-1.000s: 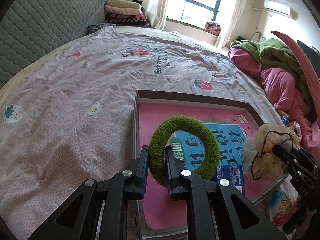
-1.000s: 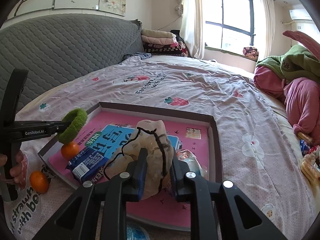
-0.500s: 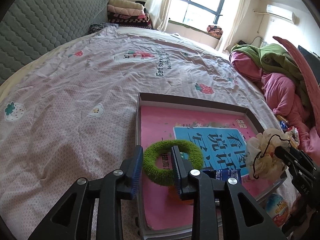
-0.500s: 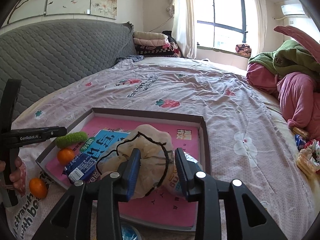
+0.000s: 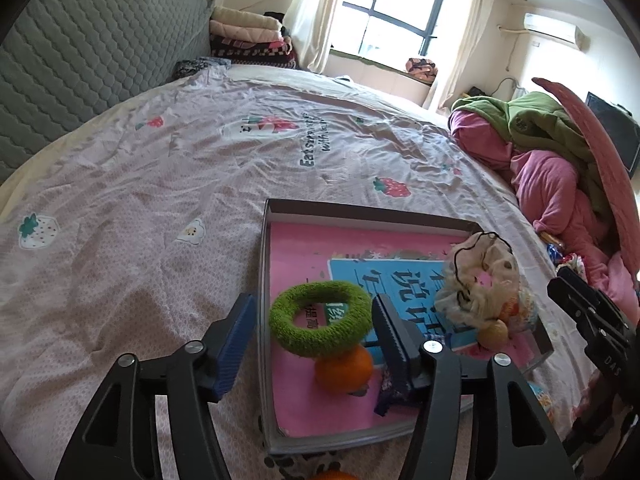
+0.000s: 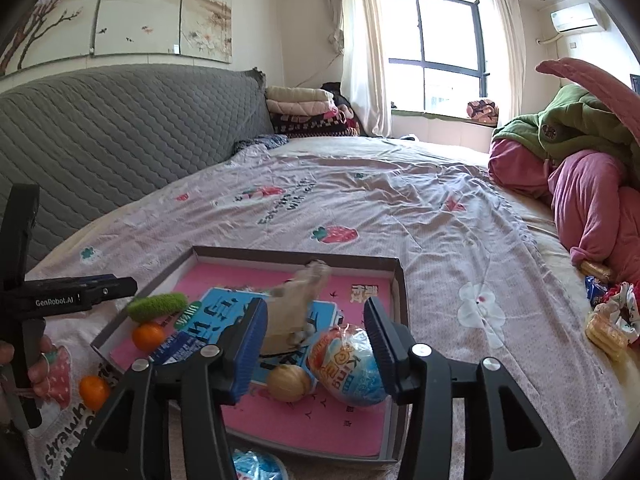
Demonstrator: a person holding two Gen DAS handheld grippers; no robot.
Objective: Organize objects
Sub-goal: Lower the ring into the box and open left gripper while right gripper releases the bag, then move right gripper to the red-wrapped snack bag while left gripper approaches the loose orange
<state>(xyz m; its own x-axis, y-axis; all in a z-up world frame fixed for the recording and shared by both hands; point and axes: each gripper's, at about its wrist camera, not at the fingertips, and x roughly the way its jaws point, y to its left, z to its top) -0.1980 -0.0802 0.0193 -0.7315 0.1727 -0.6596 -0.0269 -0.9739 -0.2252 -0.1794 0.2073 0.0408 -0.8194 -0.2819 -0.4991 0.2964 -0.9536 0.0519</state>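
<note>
Both drops done: your left tongs (image 5: 314, 334) have just opened off the fuzzy green ring (image 5: 320, 322) in the shallow pink-lined tray (image 5: 400, 218), your right tongs (image 6: 316, 338) gape empty around the cream frilly scrunchie (image 6: 298, 300), so fetch the loose orange tangerine (image 6: 94, 392) next.

1. Daylight floods through the tall dark-framed window (image 6: 436, 36), blown out white.
2. The wrinkled pink strawberry-print bedsheet (image 5: 168, 184) is evenly lit, shadows soft.
3. Fisheye bending curves both views; corners fall black.
</note>
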